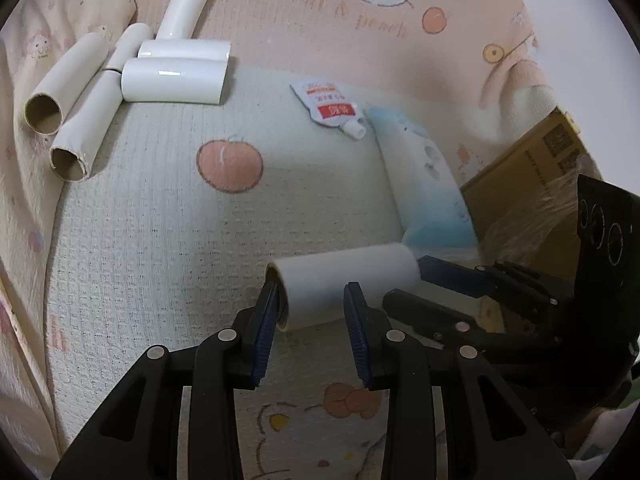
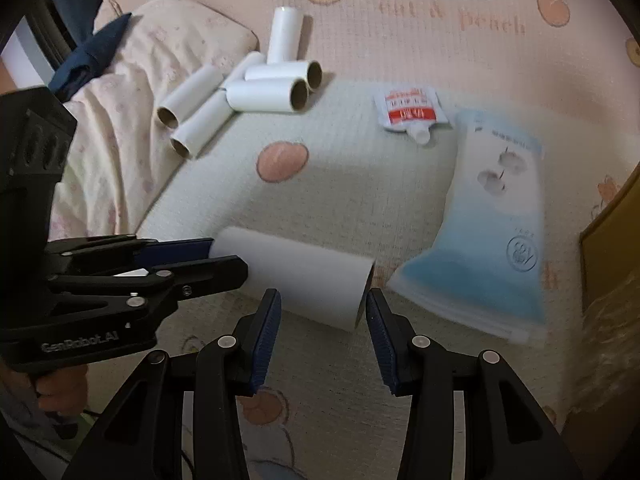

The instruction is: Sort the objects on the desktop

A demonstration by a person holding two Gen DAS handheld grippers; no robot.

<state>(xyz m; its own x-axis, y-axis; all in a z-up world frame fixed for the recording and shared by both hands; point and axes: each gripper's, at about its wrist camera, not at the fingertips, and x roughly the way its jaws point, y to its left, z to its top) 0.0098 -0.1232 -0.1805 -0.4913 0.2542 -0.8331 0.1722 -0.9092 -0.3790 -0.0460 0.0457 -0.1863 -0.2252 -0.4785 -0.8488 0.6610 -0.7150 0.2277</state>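
**Both claws pinching one white paper-wrapped roll over the bed mat**

The left claw (image 1: pixel 311 296) is clamping the left end of the white cylindrical paper roll with a cardboard core (image 1: pixel 344 280), its blue ribbed pads (image 1: pixel 266 328) pressing on that end. The right claw (image 2: pixel 322 304) is pinching the opposite end of the same roll (image 2: pixel 304 276), one pad lying on its wall and the other at its open mouth. The roll is sitting level between the two claws, just above the pale textured cartoon-print bed mat (image 1: pixel 160 220). Well apart, at the far left of the mat, a cluster of five similar white rolls (image 1: pixel 172 78) is lying together. A small white-and-red spouted pouch (image 2: pixel 408 112) and a blue-and-white soft plastic pack (image 2: pixel 492 216) are lying side by side at the right. A brown cardboard box (image 1: pixel 532 168) is standing at the mat's right edge.
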